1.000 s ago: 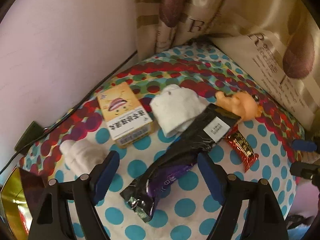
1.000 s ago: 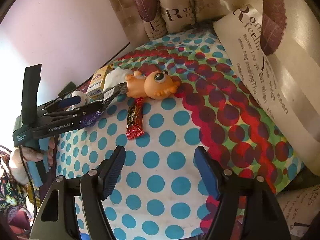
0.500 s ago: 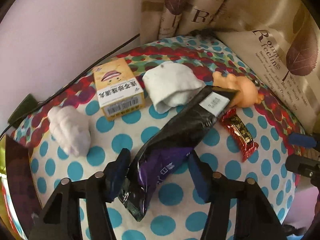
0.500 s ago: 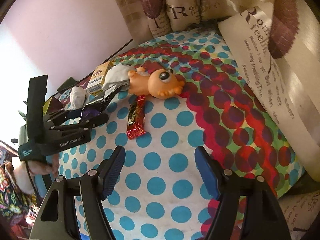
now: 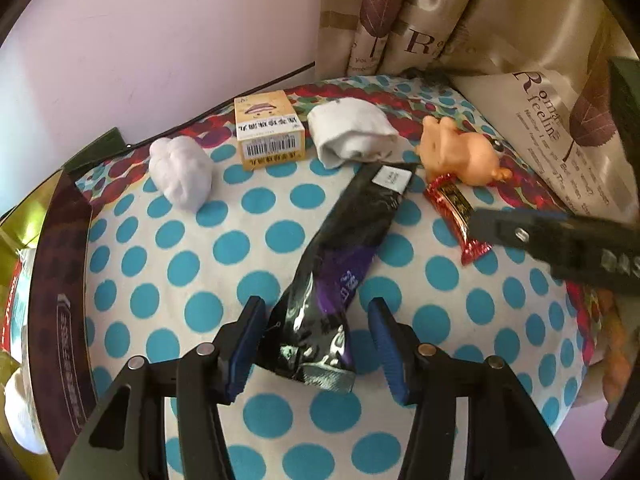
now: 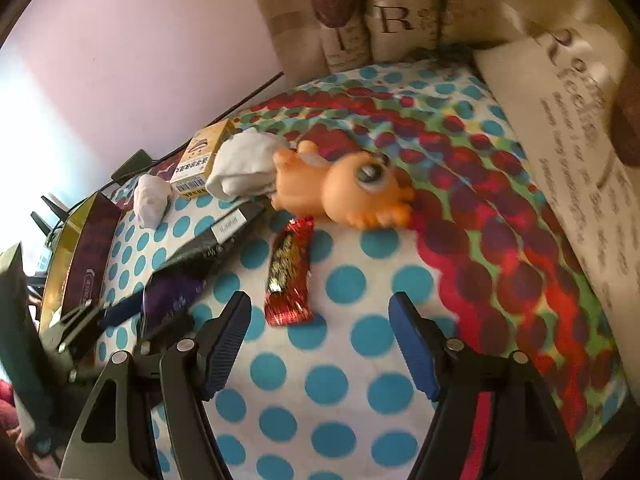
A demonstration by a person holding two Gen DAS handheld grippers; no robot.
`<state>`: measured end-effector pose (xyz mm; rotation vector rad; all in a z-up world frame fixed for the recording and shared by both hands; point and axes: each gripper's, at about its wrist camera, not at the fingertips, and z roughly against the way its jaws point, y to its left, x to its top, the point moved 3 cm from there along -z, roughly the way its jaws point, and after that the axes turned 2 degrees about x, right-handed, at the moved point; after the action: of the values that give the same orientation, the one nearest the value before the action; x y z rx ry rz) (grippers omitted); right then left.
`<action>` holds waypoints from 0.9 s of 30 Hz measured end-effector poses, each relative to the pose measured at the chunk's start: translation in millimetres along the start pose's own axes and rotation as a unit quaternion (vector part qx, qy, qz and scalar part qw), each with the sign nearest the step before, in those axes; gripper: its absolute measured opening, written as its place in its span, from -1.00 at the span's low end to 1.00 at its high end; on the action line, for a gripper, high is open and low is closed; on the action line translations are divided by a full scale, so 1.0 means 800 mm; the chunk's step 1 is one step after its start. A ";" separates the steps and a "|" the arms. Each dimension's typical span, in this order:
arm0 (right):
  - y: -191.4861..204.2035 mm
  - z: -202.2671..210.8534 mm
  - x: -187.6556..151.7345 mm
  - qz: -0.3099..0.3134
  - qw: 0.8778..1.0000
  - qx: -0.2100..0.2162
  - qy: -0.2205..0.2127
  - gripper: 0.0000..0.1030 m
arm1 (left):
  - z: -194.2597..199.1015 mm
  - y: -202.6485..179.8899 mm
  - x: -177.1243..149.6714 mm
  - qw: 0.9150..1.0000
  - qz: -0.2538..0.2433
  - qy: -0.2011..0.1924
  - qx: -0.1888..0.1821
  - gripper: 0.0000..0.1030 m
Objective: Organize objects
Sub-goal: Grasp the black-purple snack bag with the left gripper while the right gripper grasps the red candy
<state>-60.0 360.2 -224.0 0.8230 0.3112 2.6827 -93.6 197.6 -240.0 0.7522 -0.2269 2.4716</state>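
Note:
A long black and purple snack packet [image 5: 340, 256] lies on the dotted cover [image 5: 192, 280]. Its near end sits between the fingers of my left gripper [image 5: 316, 344]. The jaws are closing, and a small gap still shows on each side of the packet. My right gripper [image 6: 320, 344] is open just above the cover. A red snack bar [image 6: 288, 276] lies just ahead of its left finger, and an orange toy animal [image 6: 352, 192] is beyond it. Further back are a yellow box [image 5: 268, 136], a folded white cloth [image 5: 352, 136] and a white lump [image 5: 180, 172].
An open gold and dark red box [image 5: 60, 280] stands against the cover's left edge. Printed pillows [image 5: 560, 120] line the back and right. A pale wall and a black cable [image 5: 280, 80] run along the back left. The right gripper's finger [image 5: 560, 240] reaches over the red bar.
My left gripper has slid forward around the packet's near end and its jaws have narrowed. The right gripper has come in closer to the red bar and the toy.

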 end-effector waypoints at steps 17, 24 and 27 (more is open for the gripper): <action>0.029 -0.029 0.013 0.083 0.996 -0.016 -0.006 -0.36 | -0.011 0.008 0.031 0.999 -0.021 0.008 -0.027 0.22; 0.019 -0.021 0.004 0.100 0.994 -0.027 -0.034 -0.46 | -0.028 0.005 0.042 1.000 -0.006 0.017 -0.013 0.22; 0.018 -0.018 0.004 0.099 0.994 -0.027 -0.035 -0.52 | -0.033 0.001 0.047 1.000 -0.017 0.016 -0.007 0.26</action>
<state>-74.0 346.7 -230.2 0.9750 0.1452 2.8222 -132.5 221.9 -241.1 0.7042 -0.2182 2.4445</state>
